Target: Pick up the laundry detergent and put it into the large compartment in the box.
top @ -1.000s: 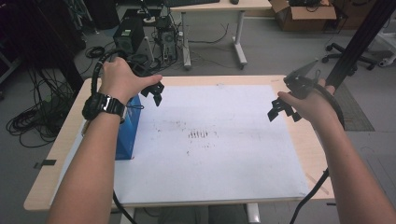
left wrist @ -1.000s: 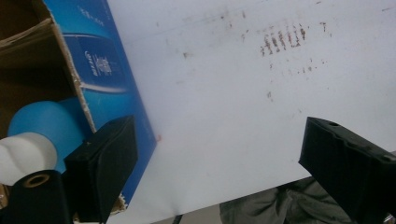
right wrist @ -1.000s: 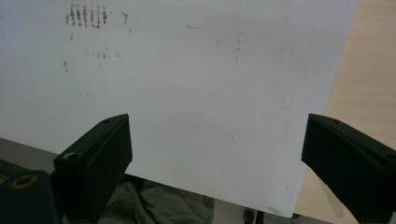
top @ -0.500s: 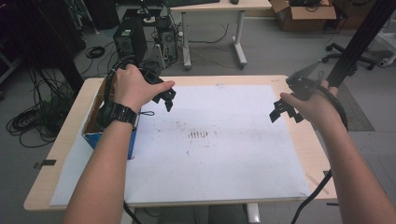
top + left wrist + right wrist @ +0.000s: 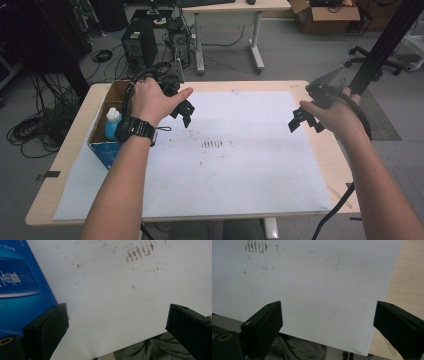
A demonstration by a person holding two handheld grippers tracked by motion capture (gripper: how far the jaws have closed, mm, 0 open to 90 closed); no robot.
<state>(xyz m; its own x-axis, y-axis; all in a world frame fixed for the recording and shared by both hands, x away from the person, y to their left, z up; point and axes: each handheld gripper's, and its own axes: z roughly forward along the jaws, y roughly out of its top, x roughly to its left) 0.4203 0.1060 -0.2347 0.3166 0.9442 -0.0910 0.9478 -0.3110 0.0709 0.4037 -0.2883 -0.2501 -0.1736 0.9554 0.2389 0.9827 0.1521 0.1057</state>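
My left gripper (image 5: 184,111) hovers over the left part of a white paper sheet (image 5: 240,170), just right of a blue cardboard box (image 5: 106,151). Its jaws have just been opening and stand wide apart, with nothing between them. In the left gripper view the left gripper (image 5: 117,322) looks down on the paper (image 5: 112,290), with the blue box (image 5: 20,285) at its left. My right gripper (image 5: 302,120) is open above the sheet's right edge. The right gripper view has the right gripper (image 5: 328,322) over bare paper (image 5: 312,277).
The open box holds a blue bottle with a white cap (image 5: 112,122). Dark smudge marks (image 5: 212,144) dot the middle of the sheet. The wooden table (image 5: 320,85) frames the paper. Behind it stand computer towers (image 5: 140,47), cables and another desk.
My left hand has moved right and a little down, off the box and over the paper, uncovering the bottle in the box. The right hand has kept still.
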